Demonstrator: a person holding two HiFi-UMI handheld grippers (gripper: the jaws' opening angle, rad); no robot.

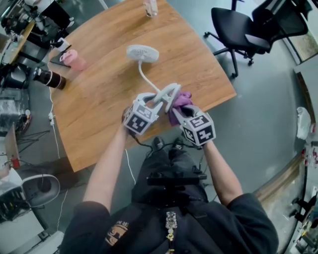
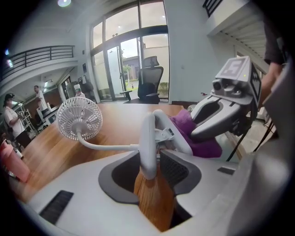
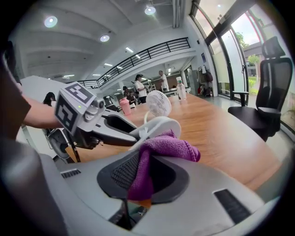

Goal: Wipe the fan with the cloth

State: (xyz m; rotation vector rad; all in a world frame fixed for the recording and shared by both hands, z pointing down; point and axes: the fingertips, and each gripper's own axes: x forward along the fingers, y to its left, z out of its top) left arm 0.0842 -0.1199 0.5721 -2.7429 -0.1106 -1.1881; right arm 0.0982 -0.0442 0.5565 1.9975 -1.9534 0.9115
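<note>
A white clip fan has its round grille head (image 1: 142, 53) out over the wooden table (image 1: 99, 109), and a bent neck runs back to its clip base (image 1: 168, 94). My left gripper (image 1: 151, 101) is shut on one arm of that clip (image 2: 147, 143), and the fan head (image 2: 79, 118) stands beyond it. My right gripper (image 1: 181, 111) is shut on a purple cloth (image 3: 161, 150). The cloth (image 1: 180, 103) bunches against the right side of the clip (image 3: 159, 125). The two grippers sit close together at the table's near edge.
On the table's left side stand a pink bottle (image 1: 73, 59) and a dark cylinder (image 1: 48, 78), and a clear bottle (image 1: 150, 7) is at the far edge. A black office chair (image 1: 238, 27) stands off the right corner. Cluttered equipment lines the left.
</note>
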